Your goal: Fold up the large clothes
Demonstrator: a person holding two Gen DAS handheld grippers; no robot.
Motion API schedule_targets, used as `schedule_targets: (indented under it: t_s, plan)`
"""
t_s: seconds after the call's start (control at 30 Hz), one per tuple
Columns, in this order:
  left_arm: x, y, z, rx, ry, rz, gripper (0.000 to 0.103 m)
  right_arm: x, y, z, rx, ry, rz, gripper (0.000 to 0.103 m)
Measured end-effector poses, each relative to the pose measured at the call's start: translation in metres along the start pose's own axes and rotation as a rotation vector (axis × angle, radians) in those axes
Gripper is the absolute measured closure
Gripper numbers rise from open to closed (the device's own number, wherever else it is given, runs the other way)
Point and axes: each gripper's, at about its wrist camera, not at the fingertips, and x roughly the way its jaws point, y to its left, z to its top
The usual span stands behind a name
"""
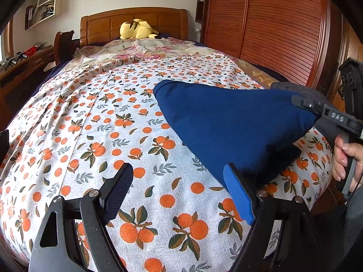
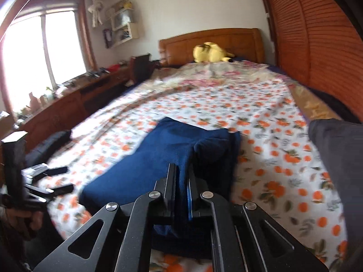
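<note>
The left gripper [image 1: 179, 192] points down at a slant, its jaws standing wide apart with nothing between its pads. The right gripper [image 2: 181, 195] has its jaws pressed together on blue cloth (a hand [image 1: 344, 161] wraps its handle, fingers curled round the grip)

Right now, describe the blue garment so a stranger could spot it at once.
Start at the wooden bed with the orange-print sheet. Near its foot lies the dark blue folded cloth garment, one edge pinched in the right tool. It is the only plain, solid-coloured fabric there.
</note>
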Motion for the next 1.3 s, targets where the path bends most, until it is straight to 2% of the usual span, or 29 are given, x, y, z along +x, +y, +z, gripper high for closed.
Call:
schedule_targets:
  t_s: [0.13, 0.17, 0.27, 0.33, 0.4, 0.5, 0.63, 0.7, 0.8, 0.9, 0.93, 1.07, 1.17, 1.3]
  plan:
    - [-0.001, -0.002, 0.002, 0.006, -0.004, -0.007, 0.021, 0.022, -0.006, -0.016, 0.009, 0.102, -0.032, 0.093]
    - [-0.001, -0.002, 0.002, 0.007, -0.007, -0.009, 0.021, 0.024, -0.005, -0.017, 0.0, 0.109, -0.044, 0.088]
    - [-0.004, -0.001, 0.003, 0.001, -0.015, -0.017, 0.021, 0.017, 0.001, -0.013, -0.022, 0.087, -0.123, 0.079]
    - [-0.005, 0.0, 0.002, 0.0, -0.017, -0.018, 0.021, 0.012, 0.009, -0.007, -0.025, 0.056, -0.133, 0.073]
    - [-0.007, 0.001, 0.002, 0.0, -0.017, -0.018, 0.021, 0.004, 0.021, -0.001, -0.028, 0.018, -0.109, 0.073]
    - [-0.012, 0.006, 0.0, -0.001, -0.022, -0.016, 0.021, -0.001, 0.045, 0.003, -0.058, -0.016, -0.024, 0.073]
    - [-0.015, 0.015, -0.003, -0.008, -0.026, -0.015, 0.021, 0.012, 0.089, -0.002, -0.134, 0.01, 0.089, 0.073]
    - [-0.014, 0.021, -0.005, -0.014, -0.026, -0.015, 0.021, 0.023, 0.108, -0.007, -0.161, 0.038, 0.127, 0.073]
    - [-0.012, 0.032, -0.007, -0.029, -0.025, -0.013, 0.021, 0.042, 0.118, -0.018, -0.168, 0.093, 0.14, 0.073]
    - [-0.007, 0.044, -0.007, -0.039, -0.024, -0.013, 0.021, 0.068, 0.118, -0.037, -0.126, 0.233, 0.185, 0.073]
    - [-0.005, 0.047, -0.007, -0.04, -0.024, -0.012, 0.021, 0.072, 0.121, -0.046, -0.141, 0.258, 0.191, 0.074]
    - [0.005, 0.06, -0.001, -0.048, -0.024, -0.018, 0.021, 0.071, 0.121, -0.051, -0.141, 0.238, 0.161, 0.073]
    - [0.016, 0.063, 0.008, -0.039, -0.023, -0.03, 0.021, 0.069, 0.11, -0.049, -0.085, 0.201, 0.155, 0.073]
    - [0.033, 0.061, 0.023, 0.008, -0.024, -0.043, 0.021, 0.035, 0.1, -0.054, -0.058, 0.165, 0.102, 0.073]
